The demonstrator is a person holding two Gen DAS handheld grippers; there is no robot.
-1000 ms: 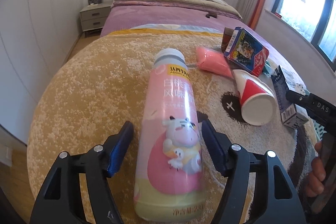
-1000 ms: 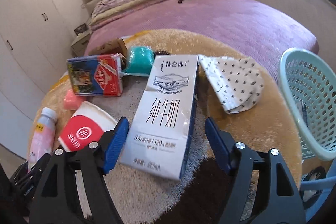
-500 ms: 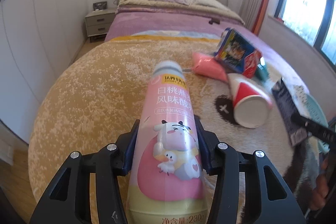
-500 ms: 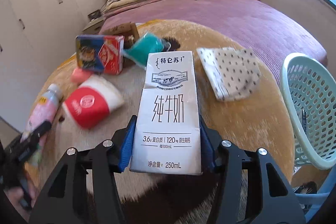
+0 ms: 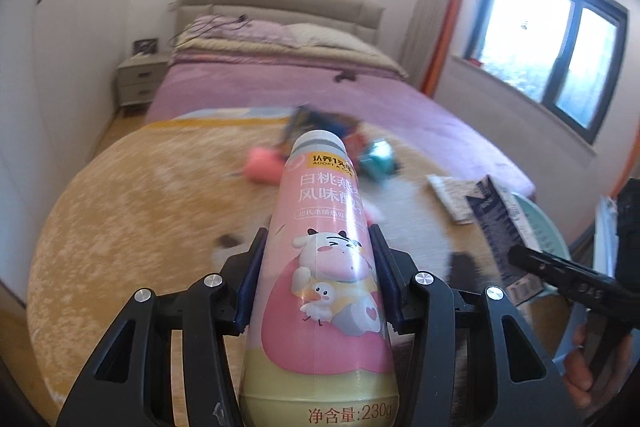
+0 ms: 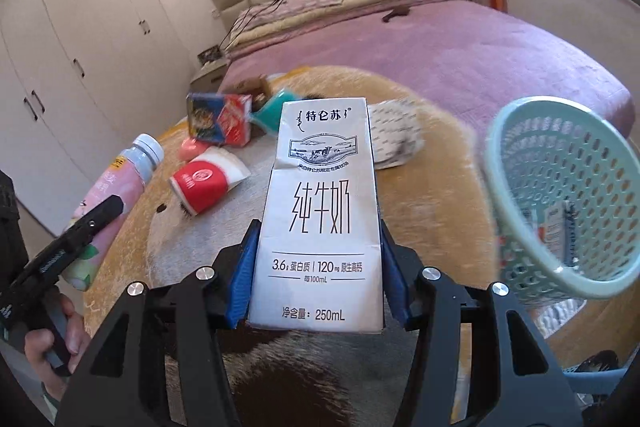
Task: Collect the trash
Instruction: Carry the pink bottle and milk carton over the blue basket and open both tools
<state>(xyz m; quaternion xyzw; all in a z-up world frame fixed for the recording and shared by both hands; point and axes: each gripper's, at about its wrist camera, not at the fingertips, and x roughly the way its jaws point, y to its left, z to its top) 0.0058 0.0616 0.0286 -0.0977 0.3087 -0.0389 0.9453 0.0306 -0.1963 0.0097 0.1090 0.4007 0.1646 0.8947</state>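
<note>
The left hand-held gripper [image 5: 316,291] was clamped on a pink yoghurt-drink bottle [image 5: 320,267], its blue pads pressing both sides of the body; the bottle pointed away from the camera, cap end forward, and was clear of the round yellow rug [image 5: 132,211]. The right hand-held gripper [image 6: 318,277] was clamped on a white milk carton [image 6: 320,219], pads bearing on both narrow sides, the carton likewise held above the rug. In the right wrist view a pale green perforated basket [image 6: 560,195] stood to the right of the carton, near it, with at least one small carton lying inside. Remaining on the rug were a red-and-white paper cup [image 6: 208,179] lying on its side, a blue-and-red box [image 6: 218,119], a teal packet [image 6: 270,111] just beside that box, a small pink item [image 6: 192,147] and a dotted white wrapper [image 6: 394,135]. A bed with a purple cover [image 6: 460,55] lay behind the rug. The left wrist view was blurred across the rug area.
</note>
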